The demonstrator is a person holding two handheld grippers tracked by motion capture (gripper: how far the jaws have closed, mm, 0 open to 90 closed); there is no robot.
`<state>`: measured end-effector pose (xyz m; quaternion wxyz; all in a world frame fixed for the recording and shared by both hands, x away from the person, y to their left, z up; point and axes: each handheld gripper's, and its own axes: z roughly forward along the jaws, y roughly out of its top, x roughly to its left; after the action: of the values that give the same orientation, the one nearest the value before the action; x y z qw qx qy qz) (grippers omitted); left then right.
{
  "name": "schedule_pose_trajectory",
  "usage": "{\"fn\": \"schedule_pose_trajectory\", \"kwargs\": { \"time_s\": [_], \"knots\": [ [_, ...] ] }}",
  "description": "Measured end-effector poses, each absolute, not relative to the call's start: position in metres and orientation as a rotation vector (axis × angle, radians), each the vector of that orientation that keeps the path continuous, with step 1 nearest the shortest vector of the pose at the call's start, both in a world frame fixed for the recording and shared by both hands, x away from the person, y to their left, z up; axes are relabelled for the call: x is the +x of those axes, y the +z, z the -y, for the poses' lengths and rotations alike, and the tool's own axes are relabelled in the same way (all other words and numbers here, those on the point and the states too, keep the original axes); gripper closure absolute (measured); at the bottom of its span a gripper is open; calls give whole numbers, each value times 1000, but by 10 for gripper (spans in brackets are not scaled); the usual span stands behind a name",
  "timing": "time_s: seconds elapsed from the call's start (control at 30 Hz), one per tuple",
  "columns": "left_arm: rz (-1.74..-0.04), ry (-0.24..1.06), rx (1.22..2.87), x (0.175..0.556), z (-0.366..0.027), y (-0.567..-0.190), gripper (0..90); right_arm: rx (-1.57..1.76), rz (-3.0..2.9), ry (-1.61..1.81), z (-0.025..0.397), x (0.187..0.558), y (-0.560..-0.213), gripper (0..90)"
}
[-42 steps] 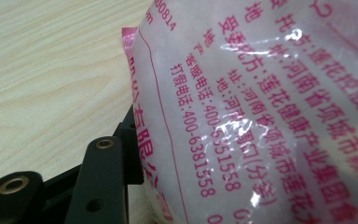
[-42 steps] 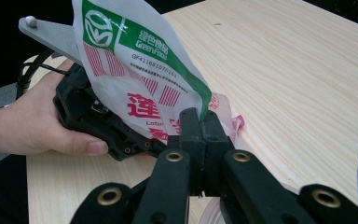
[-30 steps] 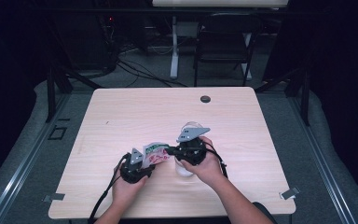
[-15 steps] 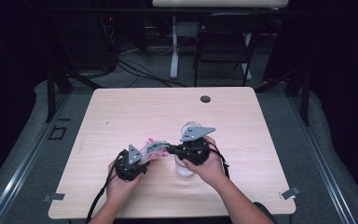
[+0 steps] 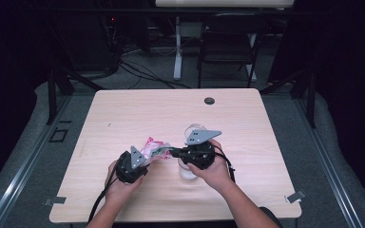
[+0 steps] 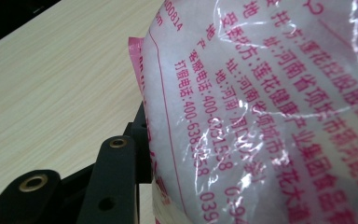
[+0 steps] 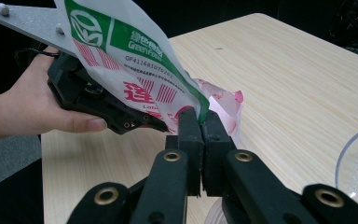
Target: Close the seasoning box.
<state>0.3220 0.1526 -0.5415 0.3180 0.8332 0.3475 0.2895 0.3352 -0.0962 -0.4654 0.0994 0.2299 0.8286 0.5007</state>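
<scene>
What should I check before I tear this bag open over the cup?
1. Right gripper shut on the bag's green-edged top: ok.
2. Left gripper holds the plastic bag: bag pressed against its jaws, clamp itself cannot tell.
3. Bag lifted off the table, held between both grippers: ok.
4. Clear cup in place under the right hand: ok.
5. Bag directly above the cup's mouth: not ok, it hangs to the cup's left.
6. Bag still sealed: cannot tell.

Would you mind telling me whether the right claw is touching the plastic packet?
Touching. In the right gripper view, the right claw has its two black jaws shut on the green top edge of the plastic packet, with no gap showing.
</scene>
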Motion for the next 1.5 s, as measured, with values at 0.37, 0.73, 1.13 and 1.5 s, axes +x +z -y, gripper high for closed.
{"fn": "schedule_pose_trajectory", "kwargs": {
  "time_s": [0.37,0.73,1.13,1.5],
  "knots": [
    [-862,831,2237,321,-147,-539,601,677,-2412,1478,98,332,-465,650],
    [-846,837,2244,321,-144,-540,602,654,-2388,1457,97,330,-465,523],
    [-840,829,2265,321,-144,-542,602,605,-2368,1458,96,327,-462,446],
    [-837,813,2274,322,-141,-545,602,550,-2395,1467,96,325,-460,436]
  ]
}}
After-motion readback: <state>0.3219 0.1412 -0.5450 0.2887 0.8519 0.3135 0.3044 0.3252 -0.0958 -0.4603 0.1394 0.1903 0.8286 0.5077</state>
